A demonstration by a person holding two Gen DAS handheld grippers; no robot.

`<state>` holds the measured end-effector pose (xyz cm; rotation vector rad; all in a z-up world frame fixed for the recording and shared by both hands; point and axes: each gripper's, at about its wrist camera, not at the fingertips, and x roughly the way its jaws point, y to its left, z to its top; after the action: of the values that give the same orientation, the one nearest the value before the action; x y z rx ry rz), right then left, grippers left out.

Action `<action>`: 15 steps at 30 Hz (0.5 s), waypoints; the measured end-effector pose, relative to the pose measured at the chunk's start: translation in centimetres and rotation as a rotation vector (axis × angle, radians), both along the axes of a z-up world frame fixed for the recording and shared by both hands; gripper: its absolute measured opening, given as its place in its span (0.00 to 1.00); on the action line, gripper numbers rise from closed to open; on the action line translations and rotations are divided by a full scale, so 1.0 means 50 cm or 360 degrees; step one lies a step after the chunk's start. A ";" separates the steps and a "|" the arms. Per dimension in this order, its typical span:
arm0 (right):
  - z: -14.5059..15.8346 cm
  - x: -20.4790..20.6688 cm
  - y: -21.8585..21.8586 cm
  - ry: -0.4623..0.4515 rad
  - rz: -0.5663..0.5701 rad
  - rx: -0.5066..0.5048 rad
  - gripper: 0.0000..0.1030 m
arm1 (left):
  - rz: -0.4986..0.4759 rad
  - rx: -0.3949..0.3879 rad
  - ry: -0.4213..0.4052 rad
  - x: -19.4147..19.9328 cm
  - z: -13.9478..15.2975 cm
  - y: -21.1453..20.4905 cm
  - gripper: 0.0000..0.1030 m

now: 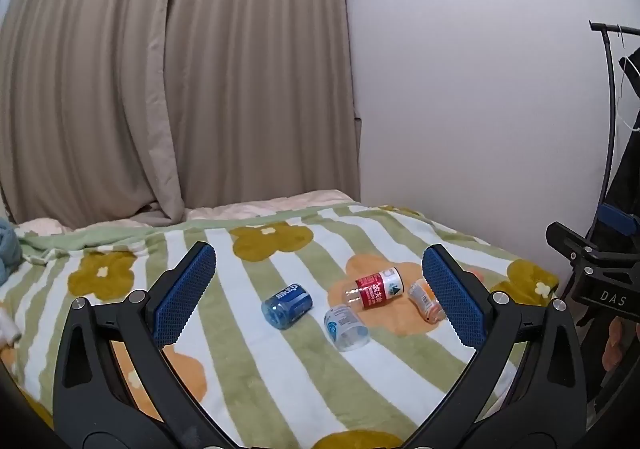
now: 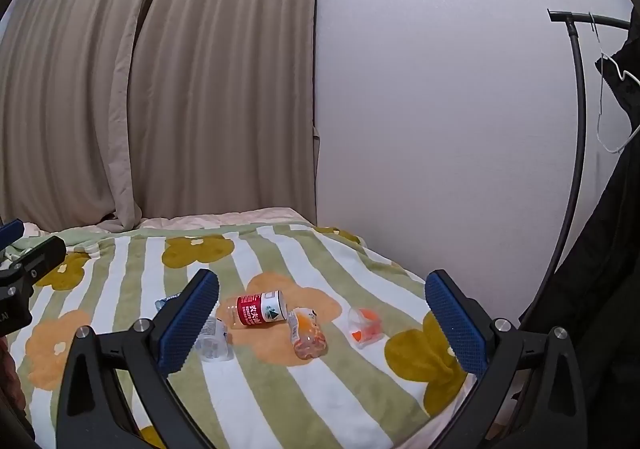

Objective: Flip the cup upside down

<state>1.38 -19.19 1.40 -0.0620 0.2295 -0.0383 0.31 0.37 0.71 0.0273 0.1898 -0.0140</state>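
Nearest in the left wrist view, the left gripper (image 1: 319, 297) is seen spread wide, its blue pads (image 1: 185, 295) well apart and nothing held between them; it hangs above the blanket (image 1: 248, 361), a striped green and white cover with orange and olive flowers. In the right wrist view the right gripper (image 2: 322, 323) is likewise released, with its pads (image 2: 188, 325) far apart and empty. Beyond the fingers, several cups cut from plastic bottles are found lying on their sides on the blanket, none of them upright. The clear cup (image 1: 346, 327) is seen closest, just ahead of the left gripper, and the blue cup (image 1: 286, 306) lies near it to the left. Slightly farther, the red cup (image 1: 378, 287) rests on an orange flower, with the orange cup (image 1: 425, 300) just beside it, partly hidden by the left gripper's right pad. In the right wrist view a small cup (image 2: 364, 327) with orange inside is found apart to the right of the others. Behind the bed, beige curtains (image 1: 168, 89) and a white wall (image 1: 460, 89) are seen, and a black rack (image 2: 576, 109) with hanging clothes stands at the right.
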 end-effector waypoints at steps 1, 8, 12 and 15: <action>-0.001 -0.001 0.000 0.0000 -0.0001 0.0003 1.00 | 0.0000 0.0005 0.0003 0.001 0.000 0.001 1.00; 0.009 0.010 -0.002 0.0001 -0.0012 0.0001 1.00 | -0.0015 0.0011 0.0016 -0.002 -0.006 0.004 1.00; 0.007 0.012 -0.004 0.0006 -0.0004 -0.0001 1.00 | -0.0018 0.0014 0.0030 -0.001 -0.007 0.003 1.00; 0.003 0.012 -0.004 0.0005 0.0013 -0.0006 1.00 | -0.0018 0.0013 0.0035 -0.002 -0.008 0.005 1.00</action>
<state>1.98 -19.38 1.55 -0.0667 0.2323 -0.0305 0.20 0.64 0.32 0.0364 0.2119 -0.0251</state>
